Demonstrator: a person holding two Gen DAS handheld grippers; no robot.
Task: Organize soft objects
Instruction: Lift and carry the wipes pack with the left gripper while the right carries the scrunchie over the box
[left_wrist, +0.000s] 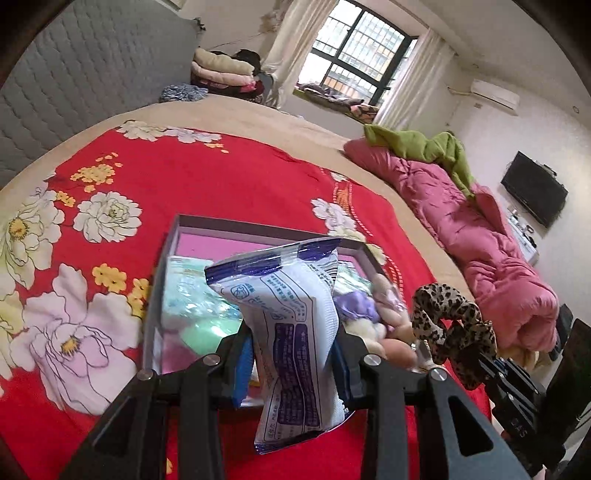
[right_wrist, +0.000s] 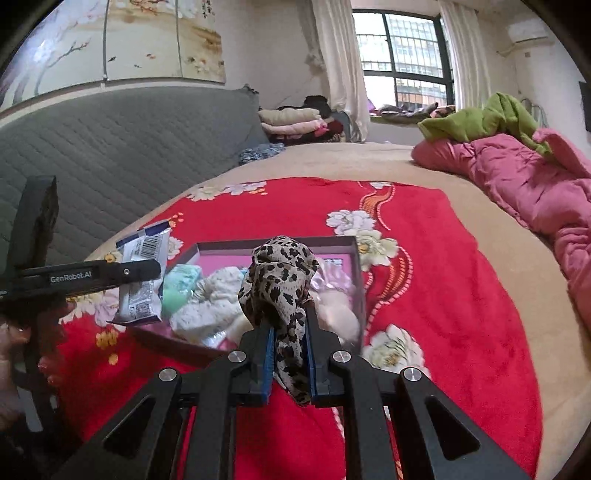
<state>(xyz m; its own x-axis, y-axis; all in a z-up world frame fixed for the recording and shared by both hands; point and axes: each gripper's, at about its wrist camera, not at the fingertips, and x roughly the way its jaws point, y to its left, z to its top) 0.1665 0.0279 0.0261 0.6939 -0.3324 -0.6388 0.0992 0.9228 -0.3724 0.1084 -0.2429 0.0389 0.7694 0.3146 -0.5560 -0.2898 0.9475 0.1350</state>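
My left gripper (left_wrist: 291, 354) is shut on a white and blue tissue packet (left_wrist: 291, 325) and holds it over the near edge of a grey box (left_wrist: 177, 236) with a pink inside. The packet also shows in the right wrist view (right_wrist: 142, 273). My right gripper (right_wrist: 290, 332) is shut on a leopard-print scrunchie (right_wrist: 280, 280) and holds it above the box (right_wrist: 354, 258). The scrunchie also shows in the left wrist view (left_wrist: 450, 325). The box holds a green packet (right_wrist: 181, 284), cream fluffy items (right_wrist: 214, 299) and pale pink items (right_wrist: 336, 310).
The box sits on a red floral blanket (right_wrist: 443, 295) on a bed. A pink quilt (right_wrist: 535, 192) with a green cloth (right_wrist: 487, 118) lies along the right side. Folded clothes (right_wrist: 291, 123) are stacked at the back. A grey quilted headboard (right_wrist: 122, 147) is on the left.
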